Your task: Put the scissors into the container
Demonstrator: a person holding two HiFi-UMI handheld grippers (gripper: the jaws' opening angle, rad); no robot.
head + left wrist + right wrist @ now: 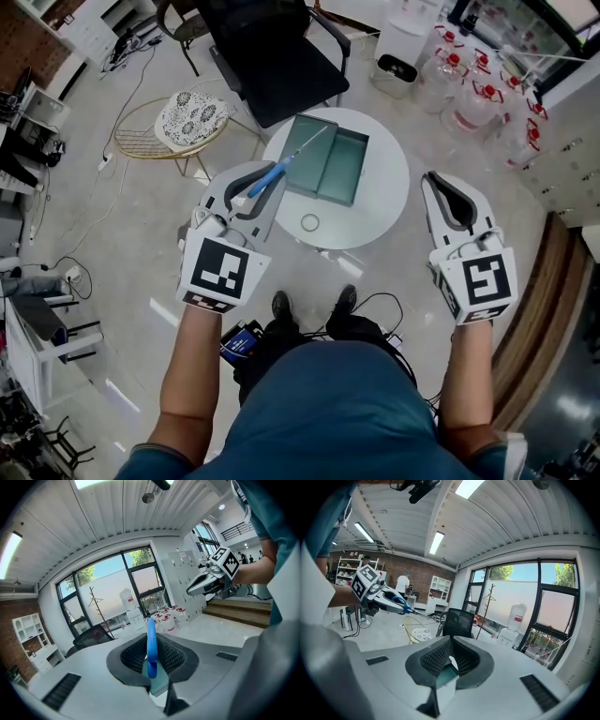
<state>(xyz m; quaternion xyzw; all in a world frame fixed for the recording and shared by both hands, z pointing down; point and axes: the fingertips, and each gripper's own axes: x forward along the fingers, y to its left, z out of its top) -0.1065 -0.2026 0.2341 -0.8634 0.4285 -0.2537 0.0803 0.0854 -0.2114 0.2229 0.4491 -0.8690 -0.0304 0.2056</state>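
Observation:
My left gripper is shut on the blue handle of the scissors. The blades reach out over the near left corner of the green rectangular container, which stands on a round white table. In the left gripper view the blue handle stands upright between the pads, with the container below. My right gripper hangs to the right of the table, shut with nothing in it. In the right gripper view the pads meet above the container, and the scissors show far left.
A small ring lies on the table's near side. Behind the table stand a black chair, a wire stool with a patterned cushion, a white dispenser and several water bottles. Cables run over the floor by the person's feet.

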